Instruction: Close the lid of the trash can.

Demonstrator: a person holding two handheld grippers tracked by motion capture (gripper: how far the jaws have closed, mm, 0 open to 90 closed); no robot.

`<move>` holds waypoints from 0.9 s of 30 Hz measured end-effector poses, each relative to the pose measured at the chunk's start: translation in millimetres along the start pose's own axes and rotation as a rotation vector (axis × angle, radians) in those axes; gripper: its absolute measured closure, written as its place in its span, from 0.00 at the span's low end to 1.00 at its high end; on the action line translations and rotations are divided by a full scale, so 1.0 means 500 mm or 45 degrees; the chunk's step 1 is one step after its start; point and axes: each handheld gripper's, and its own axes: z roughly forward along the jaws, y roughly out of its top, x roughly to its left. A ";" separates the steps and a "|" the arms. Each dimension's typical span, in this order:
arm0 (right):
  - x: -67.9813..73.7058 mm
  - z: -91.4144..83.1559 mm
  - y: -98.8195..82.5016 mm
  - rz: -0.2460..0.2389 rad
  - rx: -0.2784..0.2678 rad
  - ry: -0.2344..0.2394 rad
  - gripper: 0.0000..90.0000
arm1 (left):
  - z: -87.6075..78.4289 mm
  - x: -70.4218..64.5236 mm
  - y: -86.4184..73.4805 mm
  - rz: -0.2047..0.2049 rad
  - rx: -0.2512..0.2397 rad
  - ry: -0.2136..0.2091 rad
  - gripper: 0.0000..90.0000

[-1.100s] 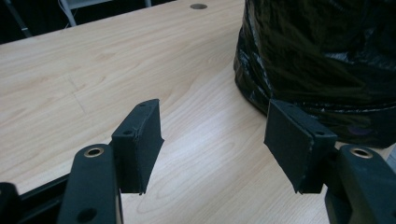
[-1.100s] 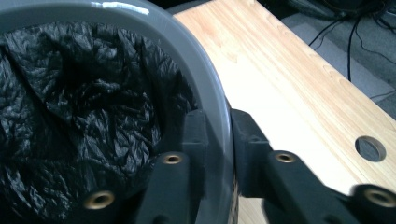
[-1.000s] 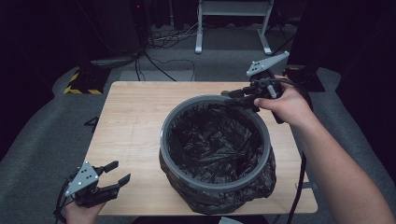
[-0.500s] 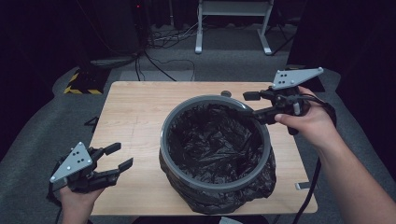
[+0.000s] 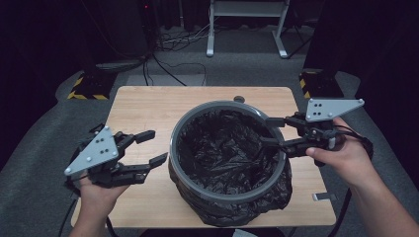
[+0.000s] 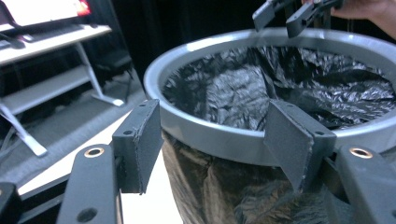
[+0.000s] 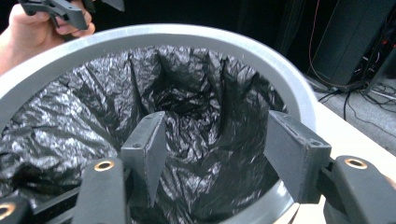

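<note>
A round bin with a grey rim [image 5: 174, 148] stands mid-table, lined with a crinkled black bag [image 5: 222, 153] that hangs over its outside. My left gripper [image 5: 152, 147] hovers open just left of the bin, pointing at its side; the rim [image 6: 210, 135] lies beyond its empty jaws [image 6: 217, 140]. My right gripper [image 5: 268, 132] reaches in over the right rim; its jaws have just been opening and stand apart with nothing pressed between them, the bag's inside [image 7: 187, 116] below [image 7: 219, 156]. Each gripper view also catches the other gripper [image 6: 289, 11] [image 7: 56, 11] across the bin.
The wooden table [image 5: 148, 106] has bare room behind and left of the bin. A small grey piece [image 5: 323, 196] lies near its front right corner. Cables [image 5: 163, 59], a white stand [image 5: 244, 24] and striped bases [image 5: 86, 94] sit on the floor beyond.
The left gripper has risen and come in toward the bin's left side. The right gripper has slid from the back right rim to the right side, its jaws wider apart.
</note>
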 end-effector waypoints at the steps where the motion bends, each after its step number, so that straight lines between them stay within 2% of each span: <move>1: -0.001 0.001 -0.005 0.003 0.001 -0.001 0.44 | 0.006 0.003 0.000 0.002 0.014 -0.012 0.41; 5: -0.005 0.002 -0.022 0.004 -0.026 0.012 0.44 | 0.021 0.009 -0.007 -0.024 0.038 -0.061 0.43; 7: -0.005 0.002 -0.025 -0.001 -0.045 0.017 0.43 | 0.023 0.009 -0.010 -0.027 0.033 -0.066 0.44; 13: -0.001 0.011 -0.038 -0.063 -0.066 0.032 0.44 | 0.030 -0.004 -0.007 0.011 0.050 -0.077 0.50; 16: 0.004 0.014 -0.049 -0.094 -0.088 0.042 0.44 | 0.031 -0.009 -0.008 0.013 0.049 -0.084 0.54; 23: 0.003 0.017 -0.073 -0.073 -0.182 0.049 0.47 | 0.031 -0.007 -0.015 -0.014 0.027 -0.108 0.59; 26: 0.004 0.017 -0.074 -0.070 -0.191 0.045 0.48 | 0.031 -0.006 -0.017 -0.031 0.016 -0.109 0.58; 27: 0.004 0.016 -0.074 -0.070 -0.187 0.045 0.47 | 0.031 -0.006 -0.019 -0.032 0.007 -0.095 0.56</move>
